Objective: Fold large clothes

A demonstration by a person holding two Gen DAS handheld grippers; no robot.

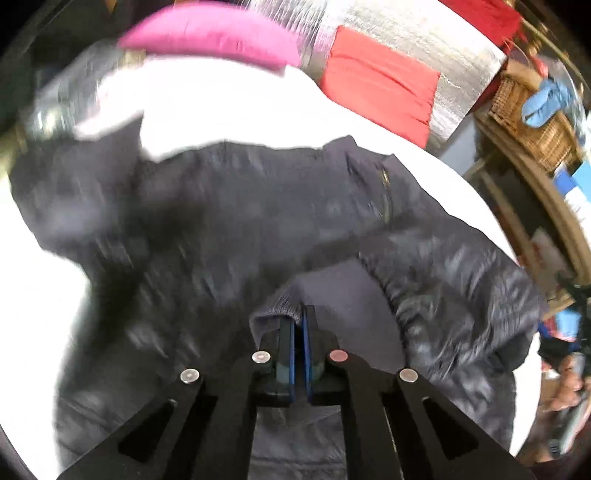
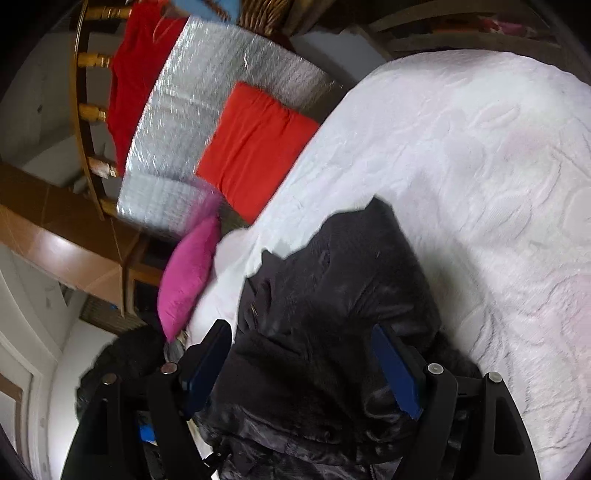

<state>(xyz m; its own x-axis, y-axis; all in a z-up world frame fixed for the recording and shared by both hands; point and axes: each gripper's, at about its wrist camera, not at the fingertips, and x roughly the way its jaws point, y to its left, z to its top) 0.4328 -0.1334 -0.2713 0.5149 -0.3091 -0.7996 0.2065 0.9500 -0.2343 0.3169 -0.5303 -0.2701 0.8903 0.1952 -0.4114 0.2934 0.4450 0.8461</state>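
Observation:
A large dark navy puffer jacket (image 1: 229, 221) lies spread on a white bedspread (image 1: 221, 107). My left gripper (image 1: 299, 317) is shut on the jacket's ribbed knit cuff (image 1: 275, 306), held just above the jacket body. In the right wrist view the same jacket (image 2: 332, 288) is bunched on the bedspread (image 2: 480, 166). My right gripper (image 2: 301, 354) is open, its blue pads on either side of a fold of the jacket, not closed on it.
A pink cushion (image 1: 210, 33) and a red cushion (image 1: 380, 88) lean on a silver padded headboard (image 1: 406, 33) at the far end of the bed. Wicker baskets on a wooden shelf (image 1: 532, 122) stand to the right of the bed.

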